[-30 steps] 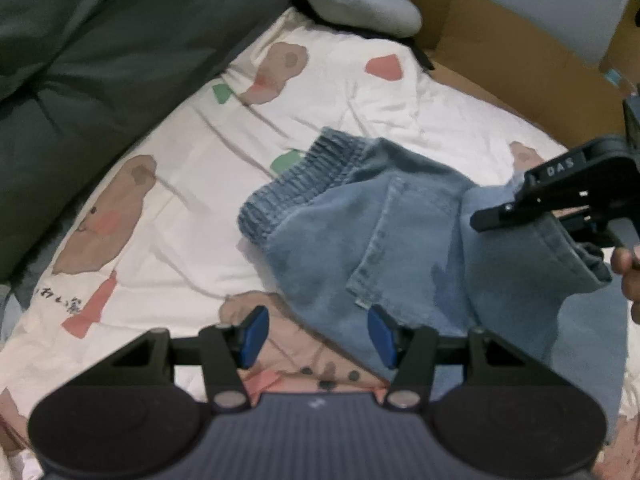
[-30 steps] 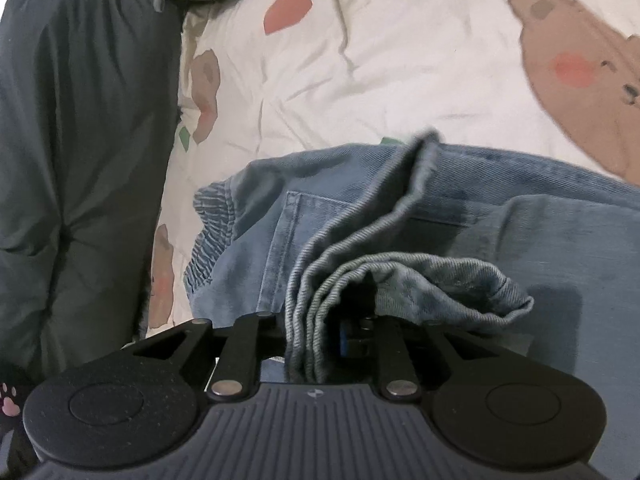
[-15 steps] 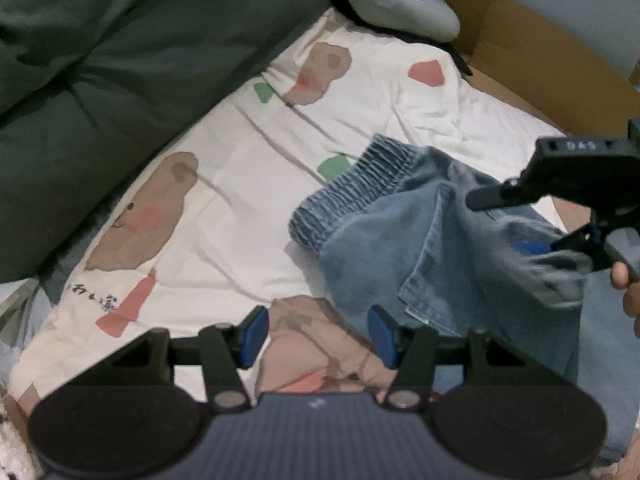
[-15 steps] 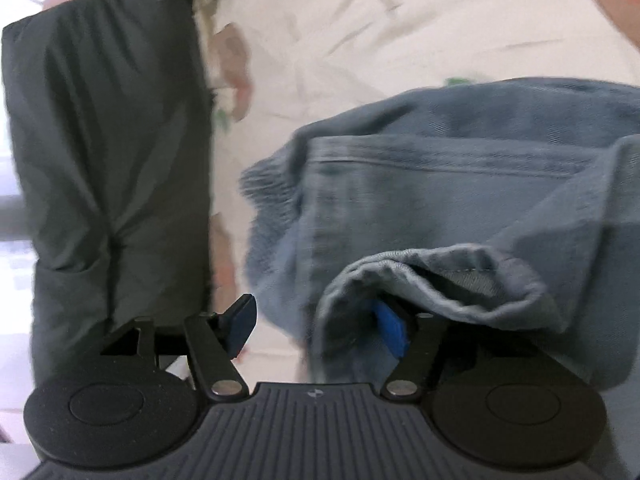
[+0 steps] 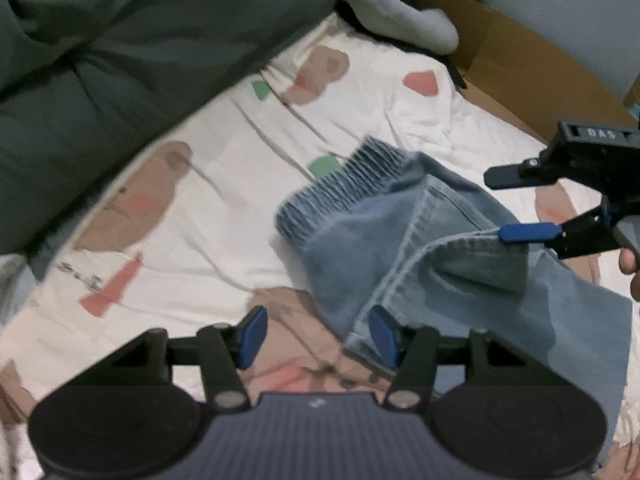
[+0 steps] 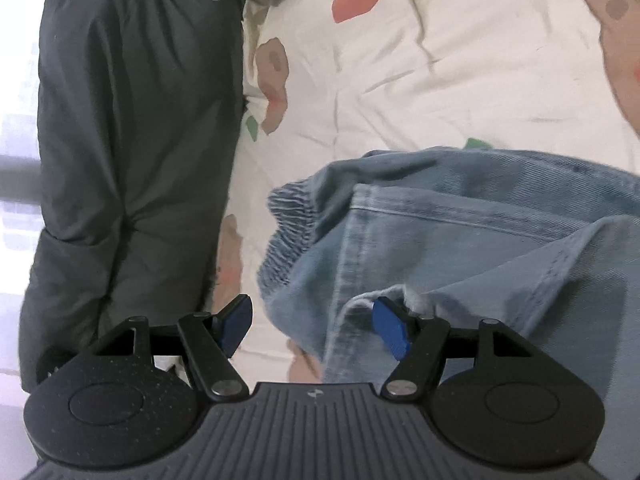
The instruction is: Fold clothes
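Jeans, light blue denim, lie part-folded on the bear-print sheet of a bed, elastic waistband toward the dark green pillow. Right tool: jaws apart, just been opening; a folded denim edge lies between them, brushing the right pad, not pinched. In the left view the right tool sits over the jeans' folded hem, lower blue pad at the fabric edge, a fingertip showing behind it. Left tool: jaws apart, gripping nothing, just over the near edge of the jeans, right pad by the seam. Grey garment and cardboard box beyond the sheet.
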The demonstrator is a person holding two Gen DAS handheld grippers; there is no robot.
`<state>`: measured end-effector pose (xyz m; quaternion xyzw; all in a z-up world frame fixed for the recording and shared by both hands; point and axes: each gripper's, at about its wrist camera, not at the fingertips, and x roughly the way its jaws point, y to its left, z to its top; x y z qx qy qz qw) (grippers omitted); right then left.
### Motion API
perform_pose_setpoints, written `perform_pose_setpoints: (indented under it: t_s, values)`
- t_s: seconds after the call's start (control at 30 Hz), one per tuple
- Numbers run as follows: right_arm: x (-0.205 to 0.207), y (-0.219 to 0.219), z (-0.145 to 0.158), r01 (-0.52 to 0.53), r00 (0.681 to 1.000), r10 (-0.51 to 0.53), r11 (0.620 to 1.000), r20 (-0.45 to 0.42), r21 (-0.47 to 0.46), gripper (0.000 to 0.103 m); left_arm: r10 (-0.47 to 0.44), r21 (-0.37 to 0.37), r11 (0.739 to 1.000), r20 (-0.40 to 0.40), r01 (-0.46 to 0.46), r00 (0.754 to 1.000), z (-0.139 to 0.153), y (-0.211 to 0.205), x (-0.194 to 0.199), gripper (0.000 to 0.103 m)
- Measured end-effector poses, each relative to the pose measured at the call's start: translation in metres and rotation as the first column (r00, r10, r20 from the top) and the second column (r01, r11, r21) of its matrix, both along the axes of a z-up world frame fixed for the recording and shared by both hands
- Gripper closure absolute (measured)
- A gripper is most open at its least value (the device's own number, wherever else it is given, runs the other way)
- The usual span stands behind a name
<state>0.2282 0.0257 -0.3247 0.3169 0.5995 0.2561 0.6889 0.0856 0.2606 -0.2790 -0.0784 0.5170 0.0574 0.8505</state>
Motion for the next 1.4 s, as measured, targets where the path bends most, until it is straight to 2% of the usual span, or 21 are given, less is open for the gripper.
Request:
perform_pose_setpoints:
  t_s: [0.1, 0.2, 0.27, 0.4, 0.47, 0.57, 0.63, 0.8, 0.9, 0.93, 0.97, 1.0, 1.1, 1.27, 1.4]
  values:
    - [0.0, -0.007, -0.003, -0.023, 1.0, 0.024, 1.0, -0.02, 0.01, 0.032, 0.0, -0.032, 0.999, -0.014, -0.001, 1.0, -0.016, -0.011, 0.001, 0.043]
    - [0.0, -0.016, 0.005, 0.003, 1.0, -0.002, 0.995, -0.016, 0.1, 0.032, 0.003, -0.058, 0.998, -0.008, -0.004, 1.0, -0.028, -0.02, 0.001, 0.043]
    - [0.002, -0.023, 0.016, 0.001, 1.0, -0.002, 0.992, 0.009, 0.127, 0.032, 0.004, -0.068, 0.998, -0.01, -0.005, 1.0, -0.037, -0.025, 0.001, 0.043]
    - [0.005, -0.048, 0.016, 0.049, 0.999, -0.05, 0.998, 0.015, 0.051, 0.029, 0.008, -0.074, 0.997, -0.027, -0.01, 1.0, -0.052, -0.031, 0.005, 0.045]
    - [0.002, -0.063, 0.001, 0.088, 0.996, -0.088, 0.996, -0.028, -0.001, 0.029, 0.013, -0.081, 0.997, -0.03, -0.015, 0.999, -0.057, -0.033, 0.006, 0.052]
    - [-0.008, -0.072, -0.026, 0.101, 0.989, -0.104, 0.994, -0.107, -0.033, 0.029, 0.025, -0.093, 0.995, -0.022, -0.027, 0.999, -0.06, -0.032, 0.008, 0.07]
    - [-0.015, -0.072, -0.042, 0.1, 0.983, -0.108, 0.993, -0.151, -0.06, 0.03, 0.022, -0.084, 0.996, -0.009, -0.023, 1.0, -0.059, -0.032, 0.008, 0.087]
    - [-0.034, -0.055, -0.078, 0.044, 0.961, -0.064, 0.996, -0.269, -0.078, 0.031, 0.011, -0.089, 0.996, 0.014, -0.01, 1.0, -0.058, -0.028, 0.003, 0.097]
    - [-0.042, -0.045, -0.091, 0.062, 0.958, -0.075, 0.997, -0.278, -0.053, 0.041, 0.008, -0.081, 0.997, 0.015, -0.007, 1.0, -0.057, -0.027, 0.001, 0.098]
    - [-0.043, -0.042, -0.093, 0.07, 0.96, -0.079, 0.997, -0.27, -0.044, 0.056, 0.007, -0.082, 0.997, 0.014, -0.006, 1.0, -0.058, -0.026, 0.0, 0.098]
    - [-0.044, -0.039, -0.094, 0.071, 0.961, -0.081, 0.996, -0.263, -0.048, 0.077, 0.005, -0.084, 0.996, 0.01, -0.004, 1.0, -0.058, -0.025, 0.0, 0.099]
    - [-0.045, -0.037, -0.094, 0.073, 0.964, -0.083, 0.996, -0.254, -0.051, 0.087, 0.003, -0.087, 0.996, 0.006, -0.003, 1.0, -0.058, -0.024, 0.0, 0.099]
    - [-0.041, -0.031, -0.085, 0.081, 0.974, -0.088, 0.996, -0.21, -0.041, 0.092, -0.005, -0.085, 0.996, 0.005, 0.005, 1.0, -0.06, -0.022, 0.0, 0.099]
    - [-0.016, -0.022, -0.065, 0.073, 0.992, -0.073, 0.997, -0.1, -0.003, 0.092, 0.016, -0.092, 0.996, 0.007, -0.015, 1.0, -0.068, -0.02, -0.001, 0.099]
    - [0.013, -0.026, -0.059, 0.1, 0.992, -0.097, 0.994, -0.082, 0.034, 0.092, 0.023, -0.096, 0.995, 0.024, -0.021, 0.999, -0.071, -0.018, -0.004, 0.099]
